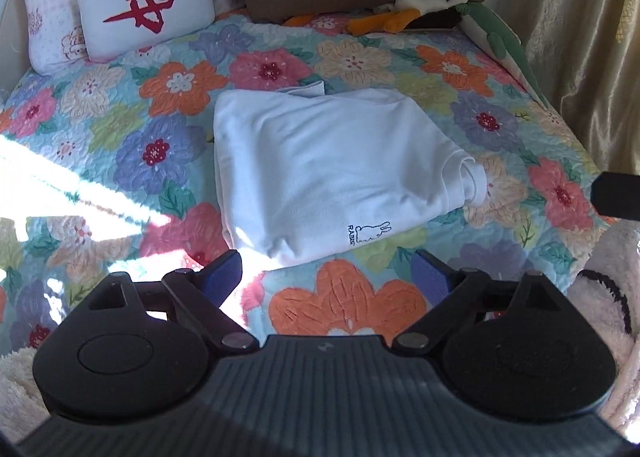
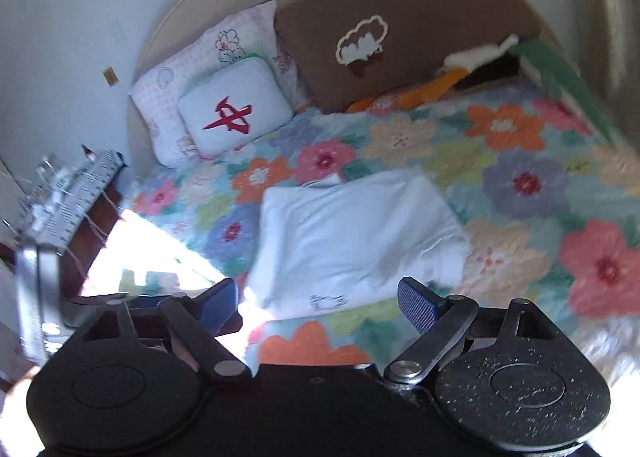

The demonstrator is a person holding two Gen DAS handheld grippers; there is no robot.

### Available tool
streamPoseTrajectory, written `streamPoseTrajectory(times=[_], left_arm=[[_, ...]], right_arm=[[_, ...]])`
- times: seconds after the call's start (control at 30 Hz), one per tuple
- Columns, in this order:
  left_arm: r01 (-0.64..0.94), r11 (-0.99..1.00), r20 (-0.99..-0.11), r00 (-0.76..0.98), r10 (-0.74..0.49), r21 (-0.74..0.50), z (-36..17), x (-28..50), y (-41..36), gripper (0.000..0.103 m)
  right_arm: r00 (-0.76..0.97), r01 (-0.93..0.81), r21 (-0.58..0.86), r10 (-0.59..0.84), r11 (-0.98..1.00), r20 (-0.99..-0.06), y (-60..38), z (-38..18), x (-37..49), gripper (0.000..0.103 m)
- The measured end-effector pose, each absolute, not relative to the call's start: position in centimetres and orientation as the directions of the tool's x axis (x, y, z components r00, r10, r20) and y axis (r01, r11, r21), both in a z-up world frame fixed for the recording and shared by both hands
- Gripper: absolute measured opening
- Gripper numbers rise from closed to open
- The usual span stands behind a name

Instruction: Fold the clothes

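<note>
Bed under flowered quilt, pillows at the head, strong sun patch across the near left side. White shirt lying folded near the middle of the quilt, small rabbit print at the near corner, one rolled sleeve end bulging at the right edge, a bit of collar peeking out at the far edge. Left gripper and right gripper both above the near edge of the bed, jaws spread wide, nothing between them, clear of the cloth. Fold likely done, or close to it. Risks from here, as judgement only: rolled sleeve end springing loose and spoiling the shape; a careless pass low over the shirt catching the near hem and dragging layers apart; glare from the sun patch hiding the near left corner during any further tidy-up.
</note>
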State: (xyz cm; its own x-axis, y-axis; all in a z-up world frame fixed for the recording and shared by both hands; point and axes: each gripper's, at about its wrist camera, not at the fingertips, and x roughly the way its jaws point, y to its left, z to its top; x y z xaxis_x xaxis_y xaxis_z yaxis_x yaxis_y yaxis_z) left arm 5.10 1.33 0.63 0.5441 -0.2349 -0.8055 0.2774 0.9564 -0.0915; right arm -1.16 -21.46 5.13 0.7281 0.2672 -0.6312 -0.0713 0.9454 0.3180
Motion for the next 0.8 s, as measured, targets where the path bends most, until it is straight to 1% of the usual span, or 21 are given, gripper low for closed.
streamPoseTrajectory(times=[0.07,0.1,0.17,0.2,0.27,0.37,0.47,0.63,0.8], left_arm=[[0.261,0.962,-0.816,0.535,-0.218,-0.086,-0.3,5.0,0.9,0.092],[0.257,0.963,-0.818,0.536,-0.206,-0.075,-0.7,5.1,0.7,0.092],[0.245,0.968,-0.826,0.534,-0.181,-0.054,-1.2,5.1,0.5,0.092],[0.237,0.97,-0.83,0.532,-0.169,-0.046,-1.5,5.1,0.4,0.092],[0.226,0.974,-0.836,0.527,-0.152,-0.035,-2.0,5.0,0.3,0.092],[0.214,0.976,-0.844,0.519,-0.134,-0.024,-2.5,5.1,0.2,0.092],[0.205,0.978,-0.847,0.517,-0.127,-0.022,-2.8,5.3,0.2,0.093],[0.195,0.981,-0.851,0.513,-0.111,-0.01,-3.0,5.3,0.2,0.097],[0.186,0.982,-0.857,0.507,-0.093,0.003,-3.2,5.6,0.0,0.098]], right_arm=[[0.758,-0.055,0.123,0.121,0.991,-0.64,-20.8,4.1,-0.4,0.09],[0.763,-0.043,0.054,0.068,0.998,-0.643,-20.7,3.5,0.0,0.09],[0.783,-0.019,-0.022,0.001,1.0,-0.622,-21.0,2.1,0.6,0.09],[0.789,-0.025,-0.02,0.007,0.999,-0.615,-21.3,1.4,0.7,0.09],[0.769,-0.045,0.023,0.049,0.999,-0.637,-21.7,0.7,1.0,0.09],[0.785,-0.126,-0.015,0.09,0.992,-0.613,-20.9,0.9,0.5,0.09],[0.78,-0.181,-0.044,0.116,0.983,-0.615,-19.9,0.8,0.4,0.09],[0.774,-0.178,-0.09,0.083,0.98,-0.628,-19.0,0.2,0.4,0.09],[0.759,-0.139,-0.054,0.071,0.989,-0.647,-19.5,-0.1,1.0,0.09]])
